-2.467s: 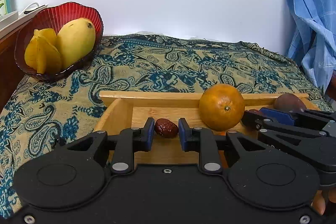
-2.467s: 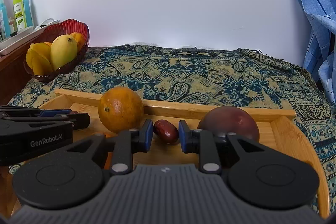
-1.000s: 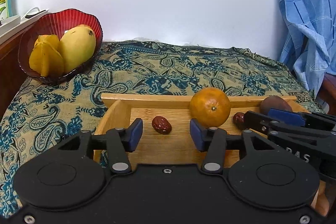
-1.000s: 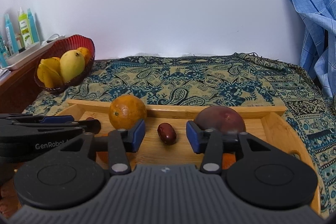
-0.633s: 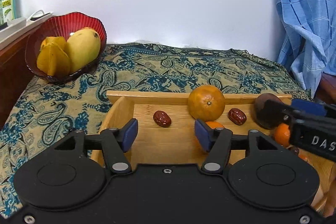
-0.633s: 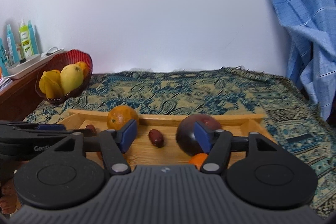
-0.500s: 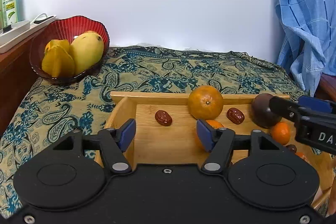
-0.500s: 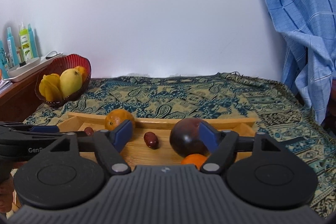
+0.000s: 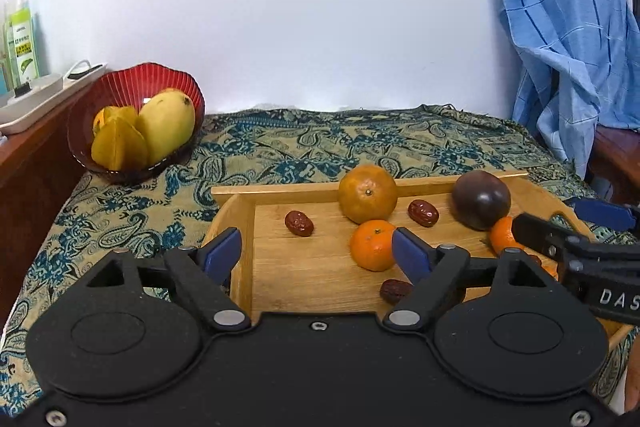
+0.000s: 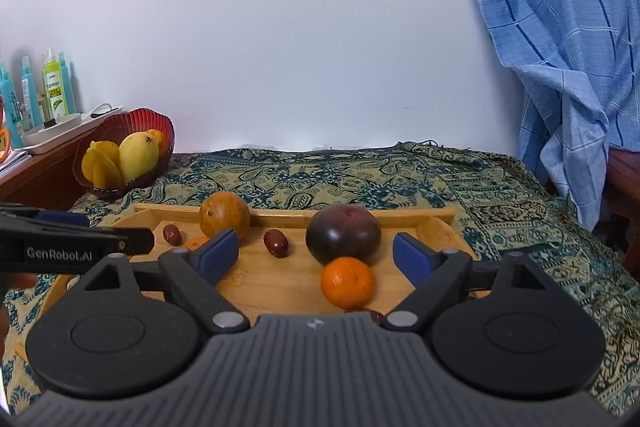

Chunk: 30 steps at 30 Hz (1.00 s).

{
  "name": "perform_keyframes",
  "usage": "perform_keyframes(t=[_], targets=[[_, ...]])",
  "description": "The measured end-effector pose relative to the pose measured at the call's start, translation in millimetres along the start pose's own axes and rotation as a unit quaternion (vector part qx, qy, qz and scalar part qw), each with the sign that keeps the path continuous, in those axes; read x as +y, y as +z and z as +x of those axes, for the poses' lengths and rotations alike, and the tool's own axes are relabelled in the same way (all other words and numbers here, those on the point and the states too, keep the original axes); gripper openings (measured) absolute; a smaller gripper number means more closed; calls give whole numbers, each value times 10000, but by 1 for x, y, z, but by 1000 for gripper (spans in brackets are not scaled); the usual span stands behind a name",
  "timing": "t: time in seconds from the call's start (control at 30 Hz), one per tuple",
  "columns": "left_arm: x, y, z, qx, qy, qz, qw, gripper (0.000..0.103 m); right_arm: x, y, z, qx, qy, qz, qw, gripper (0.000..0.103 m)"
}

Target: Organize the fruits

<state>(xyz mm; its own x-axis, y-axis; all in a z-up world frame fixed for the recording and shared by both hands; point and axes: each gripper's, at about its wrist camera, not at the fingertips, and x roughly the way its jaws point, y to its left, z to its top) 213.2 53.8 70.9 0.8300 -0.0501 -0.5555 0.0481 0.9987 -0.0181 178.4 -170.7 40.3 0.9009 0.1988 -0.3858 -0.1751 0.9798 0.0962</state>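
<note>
Fruit spread across wooden tray on paisley cloth. Left gripper with jaws wide apart, just been opening, nothing between the pads; hovering over near-left part of tray. Right gripper likewise spread wide, just been opening, clamped on nothing; small mandarin and dark passion fruit seen between its fingers but untouched. Large orange against far wall of tray, second mandarin just near of it. Red date at left, alone on bare wood; another date between large orange and passion fruit; third date at near edge, partly hidden behind left gripper's right finger. Red bowl far left on cloth, well apart from tray, holding mango and starfruit. Blue checked cloth hanging far right. Bottles on shelf at far left.
</note>
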Motion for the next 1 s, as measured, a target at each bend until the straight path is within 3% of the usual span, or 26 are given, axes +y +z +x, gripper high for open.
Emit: perform_keyframes(t=[0.37,0.5,0.77,1.0], targets=[[-1,-9,-15,-2,43,7,10000,85,-12,-9,-16,-90,-35,231,9997,102],[-3,-17,-24,-56,58,77,9999,95,-12,-16,-25,-128,-45,217,9997,102],[-9,-32,-45,-130,35,194,9997,97,-11,-28,-46,-307,-48,153,9994,103],[-4,-47,-59,-152,28,-55,9999,98,-11,-41,-61,-423,-64,220,9988,103]])
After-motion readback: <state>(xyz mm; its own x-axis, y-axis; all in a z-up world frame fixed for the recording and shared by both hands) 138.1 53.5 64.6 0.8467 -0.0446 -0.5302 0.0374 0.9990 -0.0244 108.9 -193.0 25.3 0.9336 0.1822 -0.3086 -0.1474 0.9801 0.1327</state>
